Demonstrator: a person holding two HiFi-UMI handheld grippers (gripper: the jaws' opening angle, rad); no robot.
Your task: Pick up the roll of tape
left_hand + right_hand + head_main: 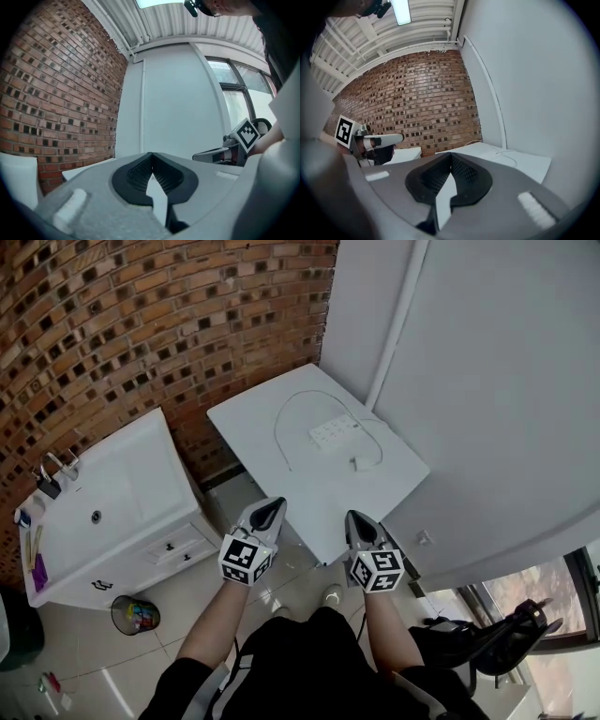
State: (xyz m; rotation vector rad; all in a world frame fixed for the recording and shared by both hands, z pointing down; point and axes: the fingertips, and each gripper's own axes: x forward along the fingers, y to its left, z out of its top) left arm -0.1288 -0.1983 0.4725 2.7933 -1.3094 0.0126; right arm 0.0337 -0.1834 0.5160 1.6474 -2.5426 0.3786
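Observation:
No roll of tape shows in any view. In the head view my left gripper (pixel 276 503) and right gripper (pixel 353 516) are held side by side in front of the person, just short of the near edge of a white table (pixel 253 413). Both are shut with nothing between the jaws. In the left gripper view the dark pads meet at the left gripper's tip (pixel 152 160), as they do at the right gripper's tip (pixel 451 160) in the right gripper view. A white power strip (pixel 335 430) with a looping white cable (pixel 281 427) lies on the table.
A white sink cabinet (pixel 112 512) stands at the left against the brick wall (pixel 141 324). A small waste bin (pixel 135 615) sits on the floor before it. A black chair (pixel 497 638) is at the lower right by the window. A white wall (pixel 487 381) runs behind the table.

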